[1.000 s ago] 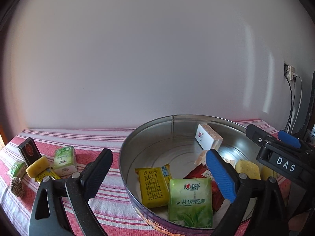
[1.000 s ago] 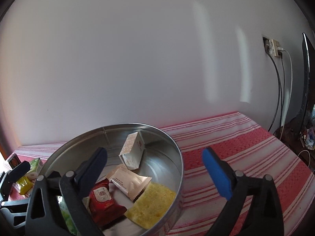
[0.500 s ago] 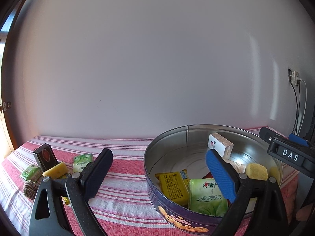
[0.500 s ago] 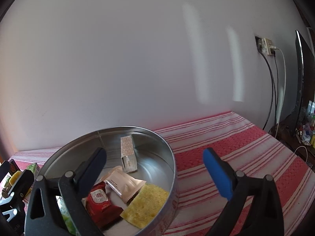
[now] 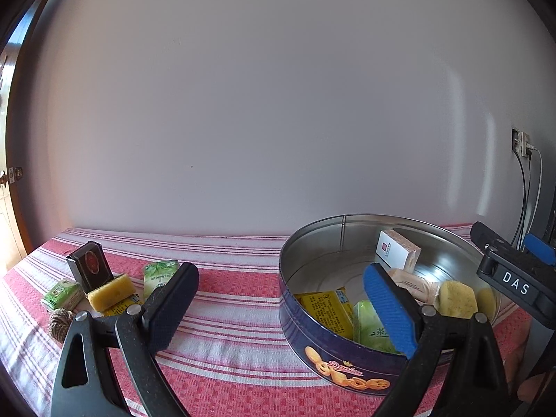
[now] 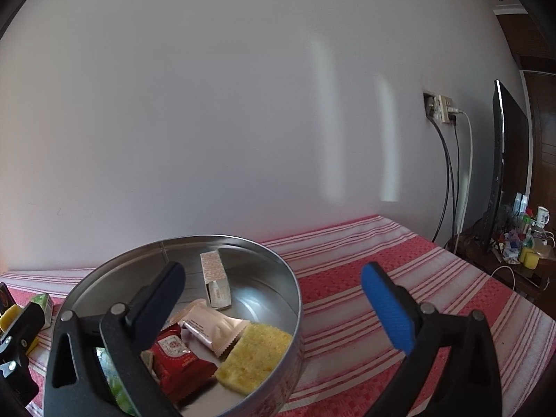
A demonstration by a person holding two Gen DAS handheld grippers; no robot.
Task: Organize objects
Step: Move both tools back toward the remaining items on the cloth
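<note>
A round blue cookie tin [image 5: 312, 344] [image 6: 297, 299] stands on the red striped cloth. Inside lie a white box [image 5: 396, 253] [image 6: 215, 279], a yellow packet [image 5: 328, 309], a green tea packet [image 5: 370, 326], a pink wrapper [image 6: 212, 330], a red packet [image 6: 177, 354] and a yellow sponge [image 6: 253, 358] [image 5: 457, 299]. My left gripper [image 5: 281, 309] is open, empty, in front of the tin's left side. My right gripper [image 6: 274, 305] is open, empty, over the tin's right rim. Loose on the cloth at left: a dark box [image 5: 88, 267], a yellow sponge [image 5: 109, 293], green packets [image 5: 158, 272] and a twine ball [image 5: 60, 323].
A white wall runs behind the table. A wall socket [image 6: 439, 107] with hanging cables is at right, beside a dark screen [image 6: 504, 160] and a cluttered side table [image 6: 521, 246]. Bare striped cloth [image 6: 399, 253] stretches right of the tin.
Both grippers have drawn back and lowered from above the tin, so its outer blue side now shows. The left view has swung left toward the loose items. Both stay open.
</note>
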